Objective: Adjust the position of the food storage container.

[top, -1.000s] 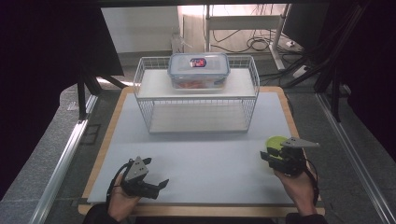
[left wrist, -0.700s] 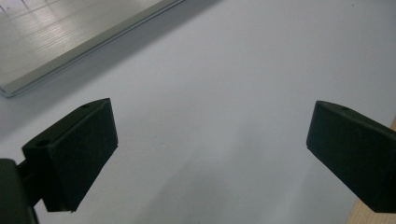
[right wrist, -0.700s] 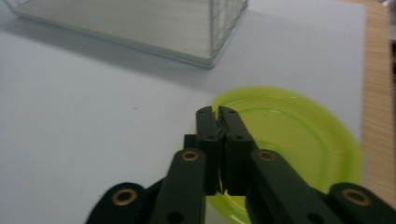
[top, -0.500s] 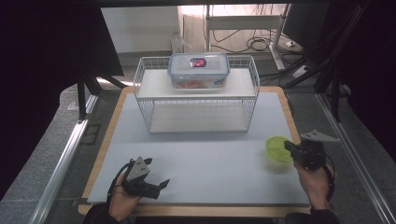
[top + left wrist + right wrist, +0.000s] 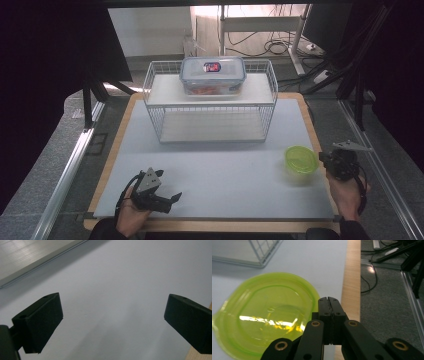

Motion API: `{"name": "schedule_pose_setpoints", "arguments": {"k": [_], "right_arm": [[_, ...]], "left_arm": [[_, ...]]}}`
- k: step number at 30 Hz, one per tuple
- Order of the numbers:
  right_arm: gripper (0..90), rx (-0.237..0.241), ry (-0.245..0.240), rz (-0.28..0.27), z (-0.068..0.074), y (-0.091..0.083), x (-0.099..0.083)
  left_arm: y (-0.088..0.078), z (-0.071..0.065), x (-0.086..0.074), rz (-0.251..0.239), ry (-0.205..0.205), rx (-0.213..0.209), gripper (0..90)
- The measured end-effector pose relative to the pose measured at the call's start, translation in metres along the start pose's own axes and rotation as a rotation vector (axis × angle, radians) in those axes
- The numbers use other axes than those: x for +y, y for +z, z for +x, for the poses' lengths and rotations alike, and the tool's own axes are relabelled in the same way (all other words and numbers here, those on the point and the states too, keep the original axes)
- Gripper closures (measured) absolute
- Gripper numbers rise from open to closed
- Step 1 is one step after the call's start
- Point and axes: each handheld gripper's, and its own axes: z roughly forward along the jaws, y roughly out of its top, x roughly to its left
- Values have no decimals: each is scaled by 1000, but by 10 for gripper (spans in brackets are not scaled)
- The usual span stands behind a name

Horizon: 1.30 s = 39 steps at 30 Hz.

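A translucent yellow-green lid (image 5: 301, 159) lies flat on the white mat near the table's right edge. In the right gripper view the lid (image 5: 267, 315) sits just left of my jaws. My right gripper (image 5: 325, 160) hovers beside it on the right, shut, with nothing between its jaws (image 5: 328, 301). My left gripper (image 5: 171, 200) rests at the front left of the mat. It is open, its jaws wide apart over bare mat (image 5: 112, 317).
A white wire rack (image 5: 210, 122) stands at the back middle, with a clear lidded food box (image 5: 212, 75) on its upper shelf. The board's wooden edge (image 5: 350, 277) runs just right of the lid. Beyond it the floor has cables.
The right gripper carried the green lid to the right, set it on the mat and drew back to the right, jaws shut. The left gripper has not moved.
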Motion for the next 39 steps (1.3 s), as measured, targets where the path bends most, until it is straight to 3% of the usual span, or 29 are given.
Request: {"name": "schedule_pose_setpoints", "arguments": {"k": [7, 15, 33, 39], "right_arm": [[900, -1, 10, 38, -3, 11, -4], [900, 27, 18, 50, 5, 14, -4], [900, 178, -8, 78, 61, 16, -2], [900, 239, -42, 90, 79, 14, -4]], "left_arm": [[1, -1, 0, 9, 5, -4, 18], [2, -2, 0, 16, 13, -7, 22], [3, -4, 0, 28, 30, -9, 25], [4, -4, 0, 29, 32, -8, 26]]}}
